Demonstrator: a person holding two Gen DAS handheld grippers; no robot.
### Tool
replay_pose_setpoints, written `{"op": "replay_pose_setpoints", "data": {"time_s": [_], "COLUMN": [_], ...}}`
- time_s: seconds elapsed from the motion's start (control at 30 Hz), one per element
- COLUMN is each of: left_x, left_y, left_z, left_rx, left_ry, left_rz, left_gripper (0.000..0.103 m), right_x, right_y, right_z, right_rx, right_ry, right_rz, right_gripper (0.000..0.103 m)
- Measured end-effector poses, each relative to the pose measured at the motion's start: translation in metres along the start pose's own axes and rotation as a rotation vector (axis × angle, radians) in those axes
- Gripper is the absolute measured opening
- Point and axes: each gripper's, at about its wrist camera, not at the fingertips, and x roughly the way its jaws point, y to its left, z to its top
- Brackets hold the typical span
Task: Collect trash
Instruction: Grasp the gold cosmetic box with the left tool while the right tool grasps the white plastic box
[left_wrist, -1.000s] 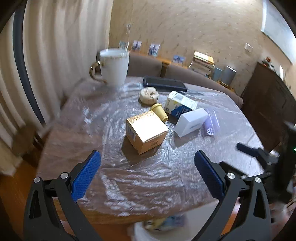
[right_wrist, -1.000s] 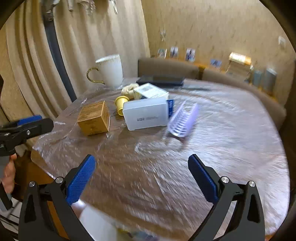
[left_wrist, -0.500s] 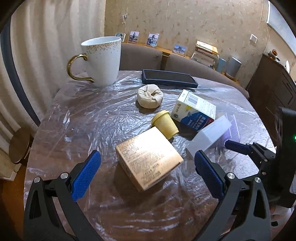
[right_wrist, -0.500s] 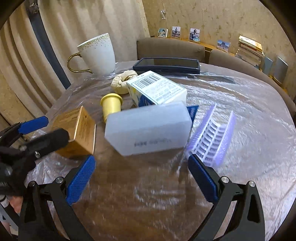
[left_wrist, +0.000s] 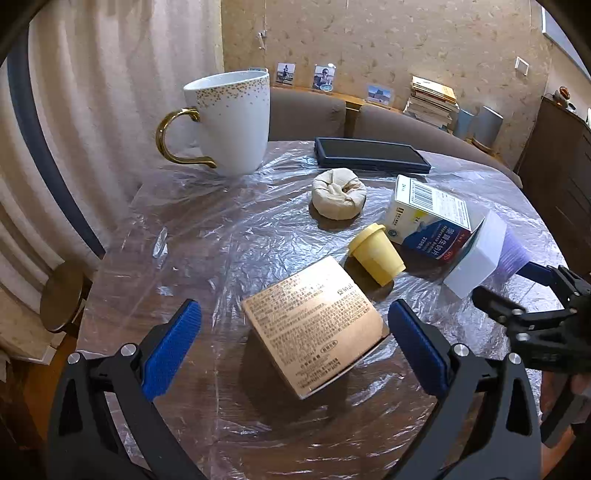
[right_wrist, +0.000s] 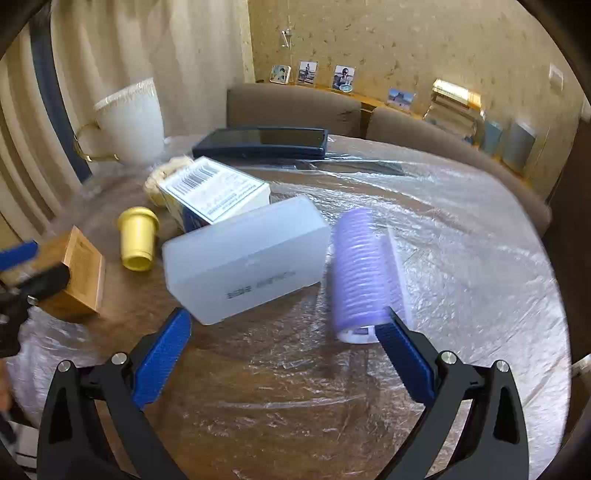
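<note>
Straddling the gold carton (left_wrist: 314, 325) near the tabletop's front edge, the spread left gripper (left_wrist: 291, 343) looks ready to close, while the right gripper (right_wrist: 280, 350), equally spread, lines up on the white box (right_wrist: 247, 258).

A white mug (left_wrist: 231, 122) with gold dots and a gold handle, a gold box (left_wrist: 314, 325), a yellow cup (left_wrist: 375, 256), a purple ribbed roller (right_wrist: 360, 273), blue gripper pads (left_wrist: 171, 349).

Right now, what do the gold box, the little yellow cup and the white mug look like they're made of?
Gold box: printed cardboard, metallic sheen, folded edges. Yellow cup: likely matte moulded plastic. White mug: glazed ceramic probably, glossy, with a shiny gold handle.
</note>
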Motion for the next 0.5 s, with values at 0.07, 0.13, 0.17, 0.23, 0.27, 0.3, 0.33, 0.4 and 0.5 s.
{"op": "replay_pose_setpoints", "data": {"time_s": [0.07, 0.13, 0.17, 0.23, 0.27, 0.3, 0.33, 0.4, 0.5], "left_x": [-0.001, -0.003, -0.003, -0.002, -0.002, -0.001, 0.000, 0.002, 0.003], "left_y": [-0.001, -0.002, -0.003, -0.002, -0.001, 0.000, 0.001, 0.003, 0.006], "left_z": [-0.001, -0.002, -0.002, -0.001, -0.001, -0.001, 0.000, 0.000, -0.001], "left_rx": [0.002, 0.011, 0.017, 0.021, 0.020, 0.019, 0.017, 0.011, 0.000], "left_ry": [-0.004, -0.016, -0.022, -0.022, -0.021, -0.022, -0.023, -0.024, -0.031], "left_rz": [-0.008, -0.005, -0.003, 0.001, 0.001, 0.004, 0.007, 0.016, 0.020], "left_gripper": [0.101, 0.101, 0.101, 0.101, 0.101, 0.101, 0.101, 0.101, 0.101], "right_x": [-0.005, -0.007, -0.006, -0.003, 0.001, 0.003, 0.008, 0.014, 0.021], "right_y": [0.008, 0.020, 0.026, 0.033, 0.034, 0.036, 0.035, 0.030, 0.024], "right_z": [-0.002, -0.003, -0.002, 0.001, 0.004, 0.005, 0.009, 0.015, 0.021], "right_rx": [-0.040, -0.099, -0.126, -0.146, -0.138, -0.127, -0.100, -0.030, 0.063], "right_ry": [-0.019, -0.035, -0.038, -0.034, -0.025, -0.016, -0.001, 0.012, 0.013], "right_rz": [0.069, 0.091, 0.086, 0.096, 0.108, 0.112, 0.113, 0.111, 0.110], "right_gripper": [0.098, 0.098, 0.098, 0.098, 0.096, 0.095, 0.093, 0.093, 0.092]}}
